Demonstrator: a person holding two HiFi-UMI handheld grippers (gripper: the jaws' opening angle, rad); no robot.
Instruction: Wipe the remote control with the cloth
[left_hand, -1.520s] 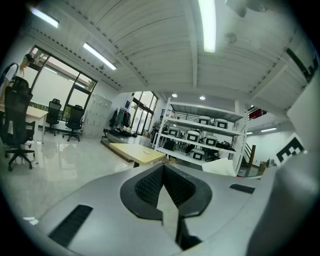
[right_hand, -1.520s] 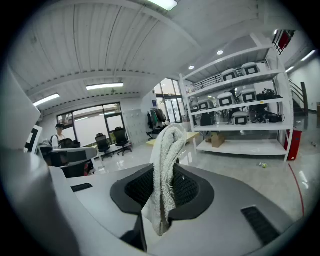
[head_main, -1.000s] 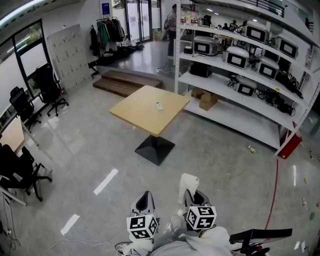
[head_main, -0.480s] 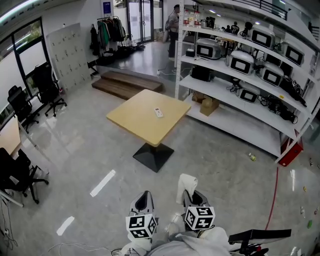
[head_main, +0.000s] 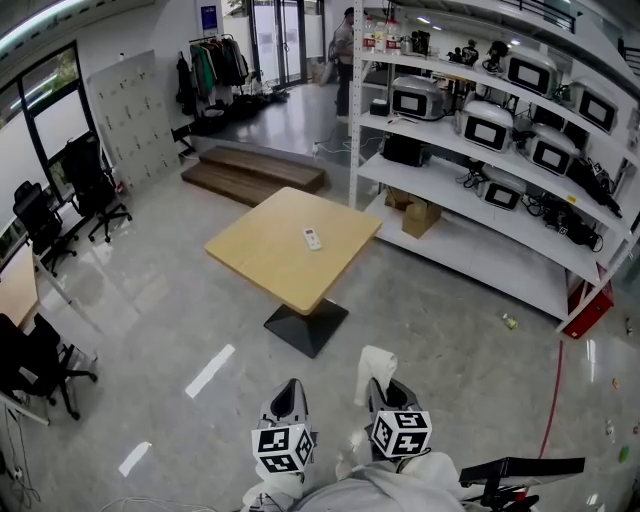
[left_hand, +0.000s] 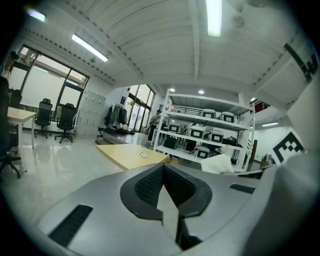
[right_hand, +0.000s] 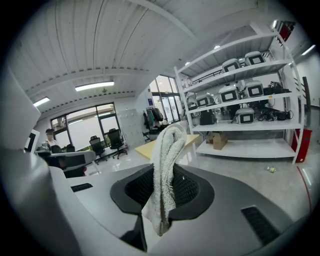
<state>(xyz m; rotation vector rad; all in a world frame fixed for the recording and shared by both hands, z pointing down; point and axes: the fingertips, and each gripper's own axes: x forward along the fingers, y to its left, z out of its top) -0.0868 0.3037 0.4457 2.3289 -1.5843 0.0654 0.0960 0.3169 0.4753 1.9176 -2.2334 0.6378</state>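
Note:
A small white remote control (head_main: 313, 238) lies near the middle of a square yellow table (head_main: 255, 245) some way ahead; it also shows far off in the left gripper view (left_hand: 144, 154). My right gripper (head_main: 384, 387) is shut on a folded white cloth (right_hand: 165, 165), which stands up from its jaws (head_main: 374, 367). My left gripper (head_main: 290, 393) is shut with nothing in it. Both grippers are held low at the bottom of the head view, well short of the table.
White shelving (head_main: 470, 150) with several microwave-like appliances runs along the right. A cardboard box (head_main: 421, 215) sits on its bottom shelf. Office chairs (head_main: 85, 175) stand at the left. A low wooden step (head_main: 255, 170) lies behind the table. A person (head_main: 343, 45) stands at the back.
The table and remote have come closer and lower in the head view as both grippers moved forward together. The cloth stays clamped in the right gripper.

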